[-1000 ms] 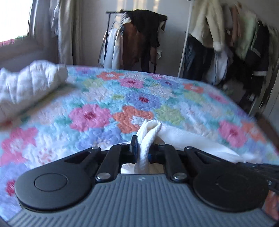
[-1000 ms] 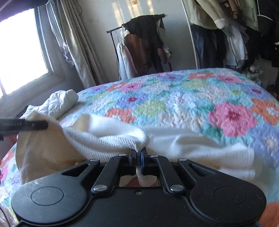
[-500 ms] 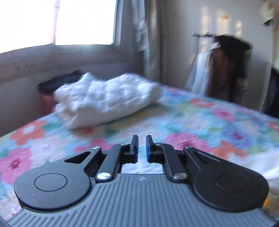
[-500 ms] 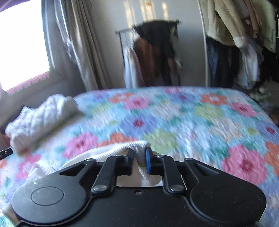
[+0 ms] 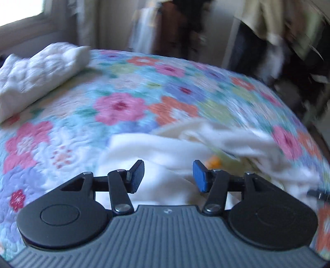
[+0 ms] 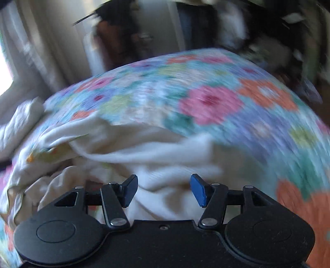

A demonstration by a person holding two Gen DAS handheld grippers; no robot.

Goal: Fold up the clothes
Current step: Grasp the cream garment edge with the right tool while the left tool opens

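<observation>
A cream-white knit garment (image 5: 185,148) lies crumpled on the flowered quilt (image 5: 115,107), blurred by motion in both views. My left gripper (image 5: 168,175) hovers just above its near folds, jaws opening, pads apart and pressing on nothing. In the right wrist view the same garment (image 6: 156,150) spreads across the quilt (image 6: 206,99). My right gripper (image 6: 164,189) hangs over it with jaws opening too; cloth lies beneath the gap but the pads do not pinch it. The tip of the other gripper (image 5: 317,193) shows at the left view's right edge.
A folded white quilted item (image 5: 39,72) rests at the bed's far left, also seen in the right wrist view (image 6: 18,123). Clothes racks (image 5: 268,31) with hanging garments stand behind the bed. A curtained window (image 5: 20,12) is at the left.
Both grippers were shut on folds of the white garment a second ago. Both have let go and now stand open above it; the garment has dropped onto the quilt.
</observation>
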